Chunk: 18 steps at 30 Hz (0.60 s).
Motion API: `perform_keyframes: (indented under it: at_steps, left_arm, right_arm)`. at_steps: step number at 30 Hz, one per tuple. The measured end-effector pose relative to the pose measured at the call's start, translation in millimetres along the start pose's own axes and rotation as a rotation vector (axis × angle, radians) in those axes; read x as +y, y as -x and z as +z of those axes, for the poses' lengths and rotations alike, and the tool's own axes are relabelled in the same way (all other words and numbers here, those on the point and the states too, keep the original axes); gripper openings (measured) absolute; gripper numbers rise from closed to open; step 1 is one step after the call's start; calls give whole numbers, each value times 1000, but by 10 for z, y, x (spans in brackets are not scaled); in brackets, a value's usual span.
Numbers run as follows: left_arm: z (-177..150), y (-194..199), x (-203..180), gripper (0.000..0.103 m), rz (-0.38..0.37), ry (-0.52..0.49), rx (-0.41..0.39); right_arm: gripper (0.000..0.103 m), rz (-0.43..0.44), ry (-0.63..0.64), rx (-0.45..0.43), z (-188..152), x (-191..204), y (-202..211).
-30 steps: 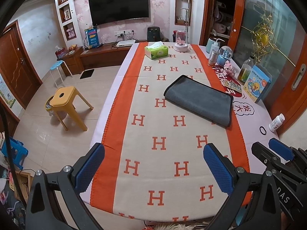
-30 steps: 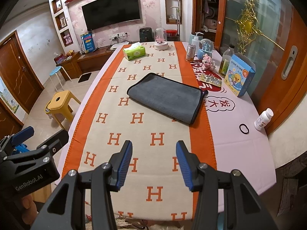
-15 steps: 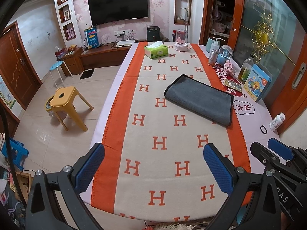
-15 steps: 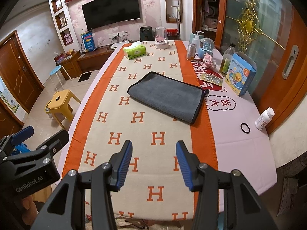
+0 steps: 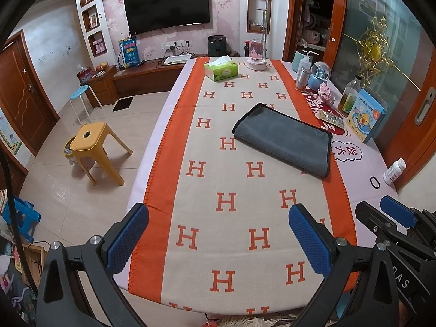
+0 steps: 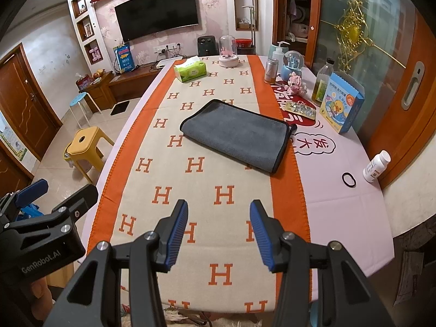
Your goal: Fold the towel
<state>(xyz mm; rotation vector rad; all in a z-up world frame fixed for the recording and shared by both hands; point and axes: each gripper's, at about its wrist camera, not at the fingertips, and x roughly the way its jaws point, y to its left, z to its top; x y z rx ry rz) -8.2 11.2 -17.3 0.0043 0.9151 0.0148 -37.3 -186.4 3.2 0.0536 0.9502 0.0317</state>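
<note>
Towel (image 5: 283, 139) folded flat, left gripper (image 5: 218, 234) — right gripper (image 6: 219, 231) — agape above table edge

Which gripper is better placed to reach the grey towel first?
Right, probably. The grey towel lies almost straight ahead of the open right gripper; from the open left gripper it sits off to the right.

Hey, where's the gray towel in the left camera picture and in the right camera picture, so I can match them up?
Left wrist view: the gray towel lies right of centre, on the table runner beyond the open left claw.
Right wrist view: the towel lies near centre, straight beyond the open right claw.
Shared landmark: the green tissue box at the table's far end.
</note>
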Motion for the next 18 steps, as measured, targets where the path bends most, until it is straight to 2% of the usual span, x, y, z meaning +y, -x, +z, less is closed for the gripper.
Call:
perform_keyframes:
  at_steps: [18]
  left_arm:
    - [-44,-56,57,102,1,2,12]
  right_arm:
    - [47,1,1,5,-48,13,-20]
